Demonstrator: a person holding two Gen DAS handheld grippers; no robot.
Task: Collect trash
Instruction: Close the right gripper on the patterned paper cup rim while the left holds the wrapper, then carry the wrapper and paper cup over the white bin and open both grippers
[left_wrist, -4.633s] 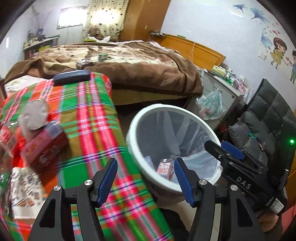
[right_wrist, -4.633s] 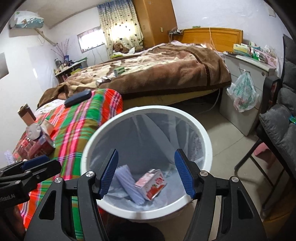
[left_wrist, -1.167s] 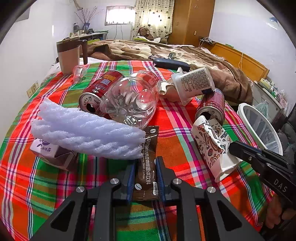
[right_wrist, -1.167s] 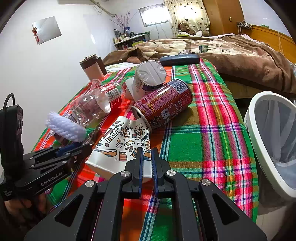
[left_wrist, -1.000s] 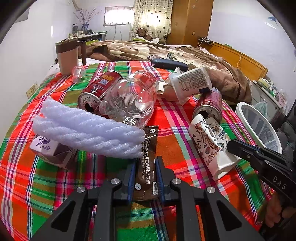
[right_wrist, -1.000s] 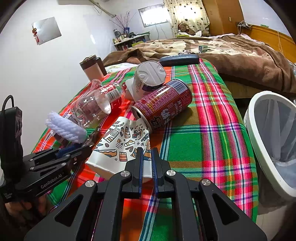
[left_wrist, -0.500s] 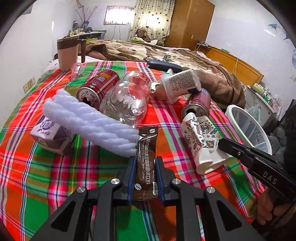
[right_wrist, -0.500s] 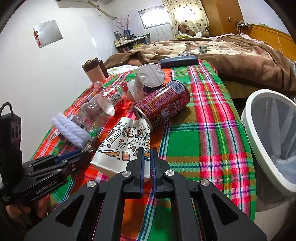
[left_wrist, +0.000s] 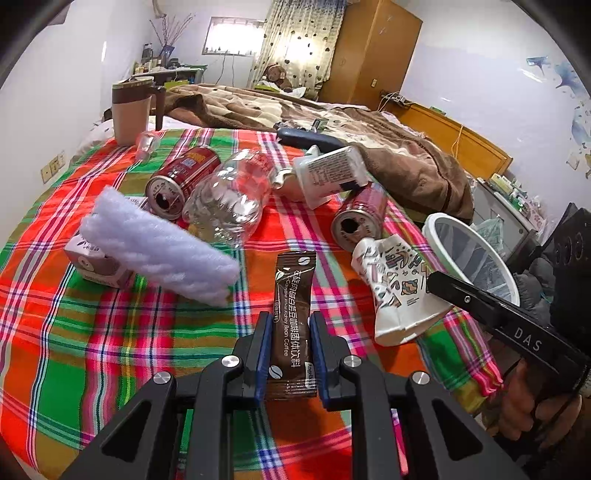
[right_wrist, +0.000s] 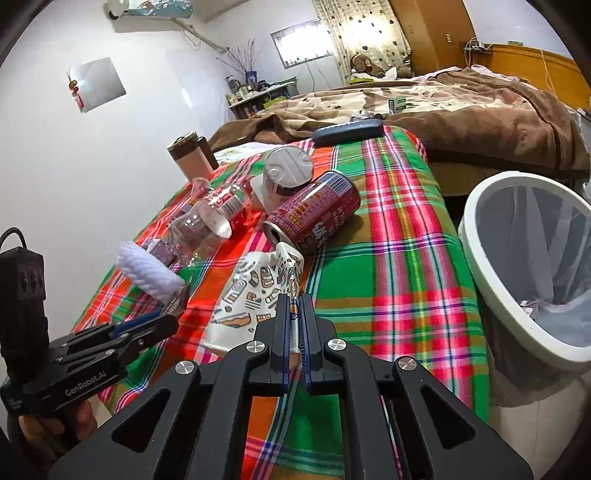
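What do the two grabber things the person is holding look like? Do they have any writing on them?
Both are black and angular, with silver screws and blue pads inside the fingers. The left gripper shows "GenRobot.AI" in white along its side, and a black box with a cable sits by it. The right gripper shows "DAS" in white along its side. A bare hand holds each one; no sleeve is visible.

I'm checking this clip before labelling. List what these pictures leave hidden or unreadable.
- Bin: right wrist view, its near wall and liner hide most of the contents; the picture edge cuts its right side.
- Small carton: left wrist view, largely covered by the white foam roll.
- Coffee sachet: left wrist view, its lower end sits between the left gripper pads.
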